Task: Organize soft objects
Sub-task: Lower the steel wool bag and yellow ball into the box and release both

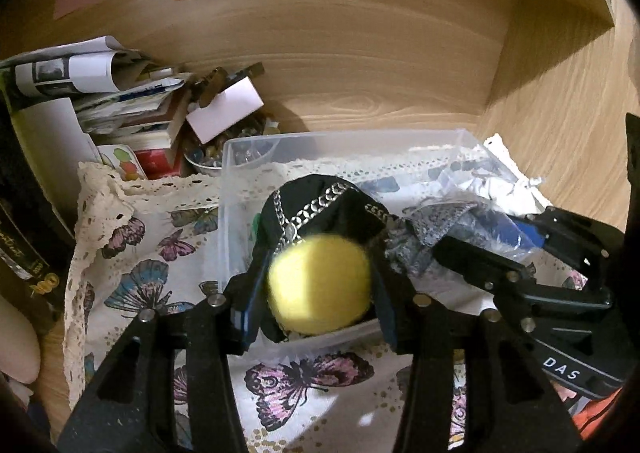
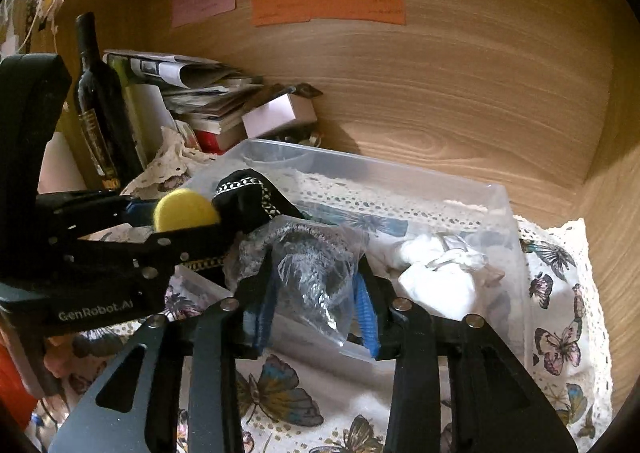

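My left gripper (image 1: 318, 285) is shut on a yellow soft ball (image 1: 319, 284) over the near edge of a clear plastic bin (image 1: 240, 149). The ball also shows in the right wrist view (image 2: 185, 210). A black cloth with silver chain trim (image 1: 320, 201) lies in the bin just behind the ball. My right gripper (image 2: 316, 289) is shut on a clear bag holding a grey knitted item (image 2: 312, 269), above the bin (image 2: 500, 189). A white cloth bundle (image 2: 436, 273) lies in the bin to the right.
A butterfly-print cloth with lace edge (image 1: 132, 253) covers the shelf under the bin. Books and papers (image 1: 120, 101), a small white box (image 1: 224, 109) and a dark bottle (image 2: 96, 101) stand at the back left. Wooden walls (image 1: 360, 53) with coloured notes enclose the space.
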{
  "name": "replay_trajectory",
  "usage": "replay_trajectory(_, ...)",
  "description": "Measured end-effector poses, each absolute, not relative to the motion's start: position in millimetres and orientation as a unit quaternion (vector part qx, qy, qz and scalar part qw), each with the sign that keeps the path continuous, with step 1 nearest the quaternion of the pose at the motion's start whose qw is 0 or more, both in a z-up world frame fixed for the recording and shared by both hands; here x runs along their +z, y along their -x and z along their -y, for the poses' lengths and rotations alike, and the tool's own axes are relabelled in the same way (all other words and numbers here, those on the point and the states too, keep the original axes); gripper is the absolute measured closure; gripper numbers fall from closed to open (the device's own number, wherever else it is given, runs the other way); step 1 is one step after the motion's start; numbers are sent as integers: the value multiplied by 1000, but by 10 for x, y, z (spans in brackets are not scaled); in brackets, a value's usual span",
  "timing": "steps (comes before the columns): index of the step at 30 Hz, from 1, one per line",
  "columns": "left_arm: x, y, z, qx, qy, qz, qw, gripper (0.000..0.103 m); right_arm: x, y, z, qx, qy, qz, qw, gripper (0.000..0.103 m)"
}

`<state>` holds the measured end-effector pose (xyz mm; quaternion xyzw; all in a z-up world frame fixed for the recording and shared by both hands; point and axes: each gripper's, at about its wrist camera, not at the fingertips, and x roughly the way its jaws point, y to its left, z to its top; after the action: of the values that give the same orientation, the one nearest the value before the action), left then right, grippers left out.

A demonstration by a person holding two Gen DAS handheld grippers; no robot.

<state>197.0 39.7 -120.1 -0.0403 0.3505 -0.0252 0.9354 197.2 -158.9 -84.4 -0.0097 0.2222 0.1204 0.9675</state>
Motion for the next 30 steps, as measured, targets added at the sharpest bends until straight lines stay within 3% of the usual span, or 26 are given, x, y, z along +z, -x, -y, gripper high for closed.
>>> replay_trajectory(5, -1070, -1844, -385, -18, 35, -324, 945, 40, -742, -1834, 1652, 119, 3, -190, 975, 54)
replay_trajectory(21, -230, -955, -388, -2, 50, -166, 985, 35, -125, -740, 1868, 103, -22, -33, 994, 44)
replay_trajectory(30, -18, -482, -215, -8, 36, -104, 994, 13, -65, -299, 1891, 106, -35, 16, 994, 18)
